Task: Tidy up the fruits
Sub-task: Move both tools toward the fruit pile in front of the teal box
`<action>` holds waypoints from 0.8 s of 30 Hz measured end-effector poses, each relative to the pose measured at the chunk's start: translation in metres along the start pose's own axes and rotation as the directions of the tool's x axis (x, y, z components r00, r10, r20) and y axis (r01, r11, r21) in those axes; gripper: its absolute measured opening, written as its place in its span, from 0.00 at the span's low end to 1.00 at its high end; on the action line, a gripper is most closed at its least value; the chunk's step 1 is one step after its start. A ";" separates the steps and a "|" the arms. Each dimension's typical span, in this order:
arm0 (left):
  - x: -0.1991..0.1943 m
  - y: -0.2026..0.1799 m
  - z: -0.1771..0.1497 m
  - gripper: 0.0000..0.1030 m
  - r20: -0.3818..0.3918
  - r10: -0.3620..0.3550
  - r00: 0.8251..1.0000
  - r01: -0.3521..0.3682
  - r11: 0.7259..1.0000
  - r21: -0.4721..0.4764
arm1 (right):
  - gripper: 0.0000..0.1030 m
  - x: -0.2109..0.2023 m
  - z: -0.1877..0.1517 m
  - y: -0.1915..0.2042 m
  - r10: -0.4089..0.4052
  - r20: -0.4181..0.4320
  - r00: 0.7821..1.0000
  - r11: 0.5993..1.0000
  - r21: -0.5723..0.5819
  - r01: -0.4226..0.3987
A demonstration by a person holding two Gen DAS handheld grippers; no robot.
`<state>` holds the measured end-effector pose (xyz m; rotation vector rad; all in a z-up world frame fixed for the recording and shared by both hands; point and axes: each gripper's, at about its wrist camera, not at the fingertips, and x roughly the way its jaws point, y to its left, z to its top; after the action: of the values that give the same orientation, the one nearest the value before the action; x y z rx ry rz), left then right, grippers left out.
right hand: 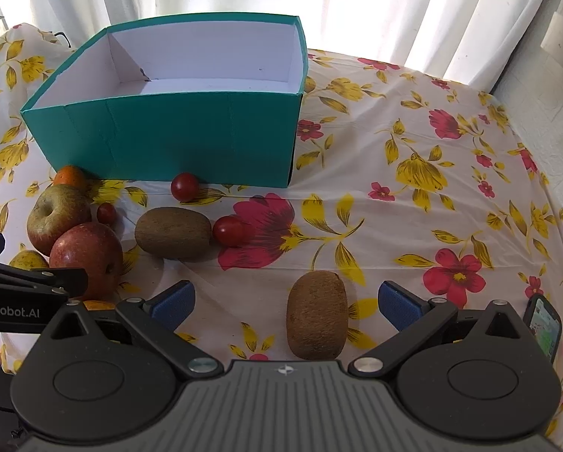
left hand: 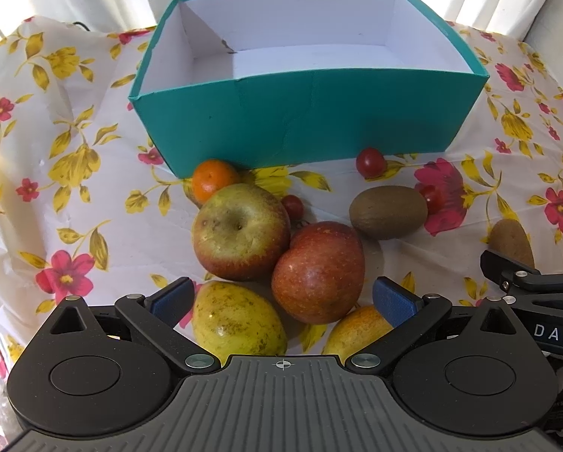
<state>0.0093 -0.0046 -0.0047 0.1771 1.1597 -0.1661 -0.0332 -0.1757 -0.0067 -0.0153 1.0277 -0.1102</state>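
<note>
A teal box (left hand: 304, 113) with a white empty inside stands at the back; it also shows in the right wrist view (right hand: 168, 139). In front lie a green-red apple (left hand: 240, 231), a red apple (left hand: 319, 271), two yellow mangoes (left hand: 236, 320), a tangerine (left hand: 213, 180), cherry tomatoes (left hand: 371, 161) and a kiwi (left hand: 388, 211). My left gripper (left hand: 283, 299) is open above the mangoes and red apple. My right gripper (right hand: 285, 301) is open around a second kiwi (right hand: 317, 320), not touching it.
A floral cloth (right hand: 432, 188) covers the table. White curtains (right hand: 356, 7) hang behind. A phone (right hand: 543, 327) lies at the right edge of the table. The left gripper's arm (right hand: 25, 282) shows at the left of the right wrist view.
</note>
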 end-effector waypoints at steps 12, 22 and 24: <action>0.002 -0.002 0.001 1.00 -0.007 -0.002 1.000 0.002 1.000 0.005 | 1.00 0.001 0.000 -0.001 0.001 -0.004 1.000 1.000 0.003 -0.001; -0.008 -0.004 0.001 1.00 0.046 -0.019 0.999 0.018 1.000 0.004 | 1.00 0.001 0.000 -0.003 -0.002 0.004 1.000 1.000 -0.004 0.002; -0.011 -0.004 0.001 1.00 0.062 -0.019 0.998 0.019 1.000 0.004 | 1.00 0.000 0.000 -0.003 0.000 0.006 1.000 1.000 -0.007 0.000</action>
<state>0.0055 -0.0088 0.0053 0.1630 1.0994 -0.1896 -0.0332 -0.1789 -0.0065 -0.0220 1.0224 -0.1066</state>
